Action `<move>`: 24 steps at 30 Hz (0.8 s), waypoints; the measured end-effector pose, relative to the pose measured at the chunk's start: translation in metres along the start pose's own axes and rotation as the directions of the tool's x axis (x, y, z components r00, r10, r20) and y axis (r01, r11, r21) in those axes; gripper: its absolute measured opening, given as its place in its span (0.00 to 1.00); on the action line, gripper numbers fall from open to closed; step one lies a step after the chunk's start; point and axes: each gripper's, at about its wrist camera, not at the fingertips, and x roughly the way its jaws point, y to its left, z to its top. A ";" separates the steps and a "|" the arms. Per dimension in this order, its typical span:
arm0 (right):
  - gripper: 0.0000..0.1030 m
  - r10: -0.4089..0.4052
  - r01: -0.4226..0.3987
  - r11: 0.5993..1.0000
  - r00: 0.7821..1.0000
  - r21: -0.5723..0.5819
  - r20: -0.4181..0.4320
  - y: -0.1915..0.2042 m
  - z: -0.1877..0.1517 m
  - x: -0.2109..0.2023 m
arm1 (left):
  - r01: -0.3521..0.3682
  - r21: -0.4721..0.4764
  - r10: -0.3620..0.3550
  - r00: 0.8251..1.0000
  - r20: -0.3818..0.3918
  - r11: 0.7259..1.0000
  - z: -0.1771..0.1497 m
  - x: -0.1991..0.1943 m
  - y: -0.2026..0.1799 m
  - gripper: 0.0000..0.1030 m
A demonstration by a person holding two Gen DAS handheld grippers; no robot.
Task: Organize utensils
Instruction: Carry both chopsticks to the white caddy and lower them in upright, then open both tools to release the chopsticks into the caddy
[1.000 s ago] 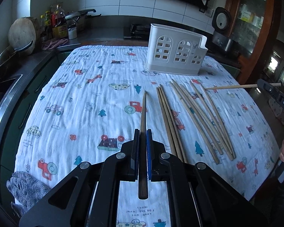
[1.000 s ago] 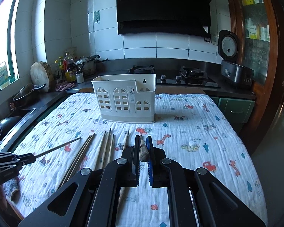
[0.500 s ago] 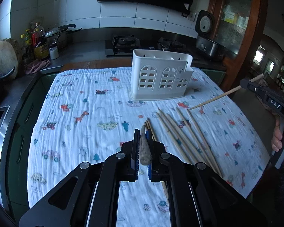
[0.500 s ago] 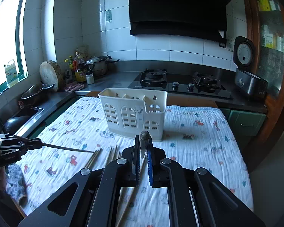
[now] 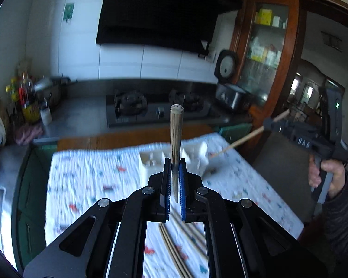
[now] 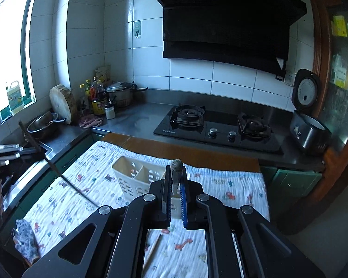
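My left gripper (image 5: 174,164) is shut on a wooden chopstick (image 5: 175,139) that stands nearly upright, its thick end up, above the table. The white slotted utensil holder (image 5: 150,162) sits behind it on the printed cloth. My right gripper (image 6: 175,173) is shut on another chopstick (image 6: 176,169), held upright just in front of the holder (image 6: 132,176). In the left wrist view the right gripper (image 5: 301,136) shows at the right, its chopstick (image 5: 241,140) slanting toward the holder. In the right wrist view the left gripper (image 6: 4,159) shows at the left edge.
Several loose chopsticks (image 5: 178,245) lie on the cloth below my left gripper, one (image 6: 152,250) below my right. A grey glove (image 6: 26,243) lies at the table's left corner. The stove (image 6: 218,125), rice cooker (image 6: 308,125), bottles and pots (image 6: 99,99) line the counter behind.
Both grippers have lifted their chopsticks off the cloth and tipped them upright, moving up and toward the holder. The left wrist view is now blurred by motion.
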 end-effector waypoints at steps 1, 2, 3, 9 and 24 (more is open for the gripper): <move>0.06 -0.008 0.008 1.000 1.000 -0.012 -0.006 0.000 0.005 0.005 | 0.014 0.003 -0.014 1.000 0.015 1.000 0.010 0.000 -0.002 0.05; 0.06 -0.009 0.009 1.000 1.000 -0.011 -0.014 0.000 0.008 0.011 | 0.014 0.002 -0.014 0.999 0.030 1.000 0.020 0.001 -0.003 0.05; 0.06 -0.006 0.006 1.000 1.000 -0.014 -0.026 0.000 0.010 0.017 | 0.002 0.012 -0.002 0.999 0.042 1.000 0.029 0.005 -0.005 0.05; 0.06 0.013 -0.015 1.000 0.995 -0.011 -0.102 0.000 0.010 0.060 | -0.062 0.010 0.062 0.998 0.013 0.998 0.052 0.054 -0.001 0.05; 0.07 0.031 -0.028 0.999 0.980 0.015 -0.199 -0.006 -0.008 0.117 | -0.114 -0.038 0.104 0.974 -0.200 0.993 0.024 0.163 0.040 0.06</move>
